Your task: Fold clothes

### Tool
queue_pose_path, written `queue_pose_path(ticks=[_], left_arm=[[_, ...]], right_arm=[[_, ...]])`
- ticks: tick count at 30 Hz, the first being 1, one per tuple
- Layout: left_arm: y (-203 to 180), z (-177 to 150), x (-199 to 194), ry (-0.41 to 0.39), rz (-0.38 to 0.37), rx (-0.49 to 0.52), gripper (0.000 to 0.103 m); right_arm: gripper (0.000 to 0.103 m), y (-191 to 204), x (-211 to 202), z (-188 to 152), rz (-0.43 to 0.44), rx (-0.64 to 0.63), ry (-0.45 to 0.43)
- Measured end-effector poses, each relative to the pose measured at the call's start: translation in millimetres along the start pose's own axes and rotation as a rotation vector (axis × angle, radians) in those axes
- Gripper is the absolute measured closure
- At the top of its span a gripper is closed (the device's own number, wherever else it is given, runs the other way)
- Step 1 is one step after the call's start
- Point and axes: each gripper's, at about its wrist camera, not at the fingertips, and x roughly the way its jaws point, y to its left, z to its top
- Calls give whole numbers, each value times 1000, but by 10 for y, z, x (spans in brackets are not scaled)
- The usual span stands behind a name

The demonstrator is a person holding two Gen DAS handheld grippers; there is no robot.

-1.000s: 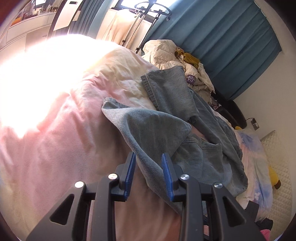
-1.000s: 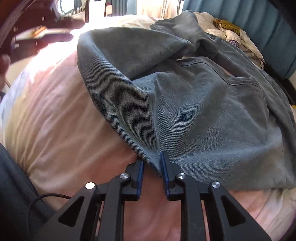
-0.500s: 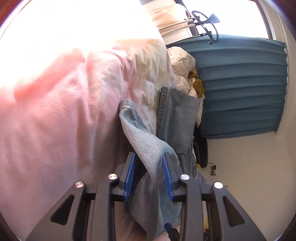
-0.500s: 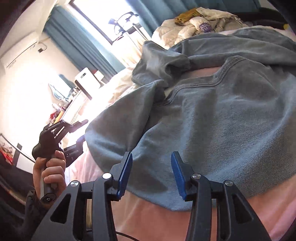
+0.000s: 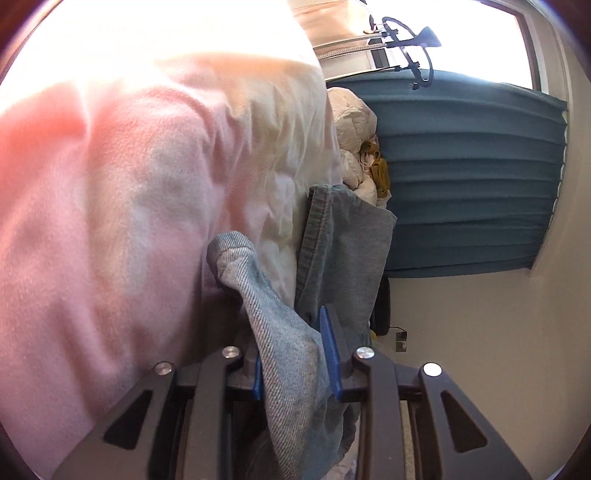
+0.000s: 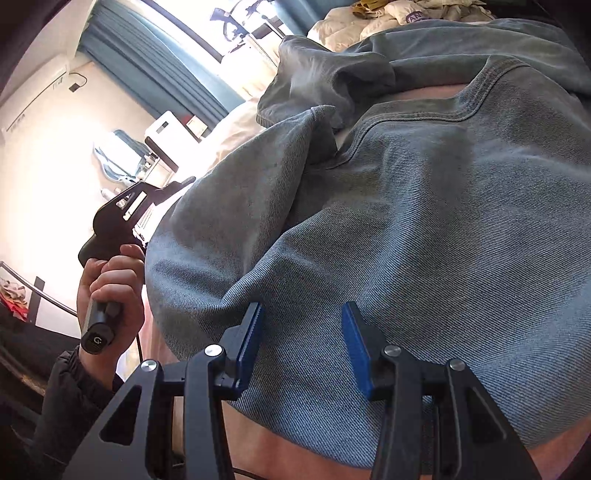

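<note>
The left claw (image 5: 295, 365) is rolled onto its side, so the bed and the room stand sideways in its view, and it points a little downward. A fold of the denim garment (image 5: 284, 332) runs between its two blue pads (image 5: 330, 350), and the jaws are closing on that fold; the cloth fills the gap and touches the right pad, while the left pad is mostly hidden behind it. Beyond the claw, the rest of that fold lies on the pink blanket (image 5: 110, 221), and a second hemmed flap of the garment lies just beside it, towards the teal curtain (image 5: 461, 177).

The right claw (image 6: 301, 343) tilts steeply down over the garment (image 6: 406, 221), which spreads across the bed with its lower edge lying on the blanket near the claw. Its jaws stand spread, the pads (image 6: 356, 347) apart, with denim lying under the gap and nothing pinched.

In the right claw's view, the person's left hand (image 6: 110, 291) shows at the left edge of the bed, fingers wrapped around the handle of the left claw (image 6: 125, 210), whose black body points towards the garment. A dark sleeve (image 6: 66, 391) covers the wrist. A heap of pale clothes (image 6: 388, 18) sits at the far end of the bed.
</note>
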Motion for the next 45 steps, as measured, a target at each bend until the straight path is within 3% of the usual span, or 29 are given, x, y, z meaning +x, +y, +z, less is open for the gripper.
queue_pose_path(ticks=[2, 4, 9, 12, 14, 16, 18, 23, 26, 29, 33, 35, 41, 45], left_arm=[[-156, -27, -74, -32, -13, 56, 87], [-303, -69, -224, -88, 37, 99, 97], [-532, -206, -840, -243, 32, 201, 100], [-487, -354, -1198, -301, 116, 229, 100], [-387, -449, -1384, -372, 220, 231, 100], [-278, -529, -1516, -431, 327, 234, 100], [-124, -577, -1585, -439, 425, 209, 100], [252, -683, -1682, -380, 453, 68, 100], [244, -805, -1755, -376, 494, 53, 98], [167, -920, -1804, -375, 556, 66, 88], [-112, -1149, -1836, -400, 602, 207, 82], [-279, -1294, -1836, -416, 616, 297, 79], [-683, -1618, -1618, -440, 643, 546, 75], [-781, -1734, -1376, -398, 619, 623, 75]], right_arm=[[59, 1, 17, 11, 1, 3, -1], [59, 29, 40, 19, -10, -12, -1], [59, 142, 67, 29, -44, -53, -8], [59, 182, 9, 30, -57, -46, -21], [59, 200, -95, 35, -65, -33, -47], [59, 208, -277, 50, -77, -12, -96], [59, 185, -554, 65, -93, 26, -157], [59, -200, -1628, 39, -158, 140, -344], [59, -634, -2239, 25, -182, 236, -450], [59, -1213, -2729, -12, -212, 308, -488], [59, -2134, -3242, -92, -354, 446, -547], [59, -2684, -3486, -149, -375, 556, -577], [51, -4042, -3707, -213, -274, 836, -670], [51, -4517, -3528, -77, -187, 887, -641]])
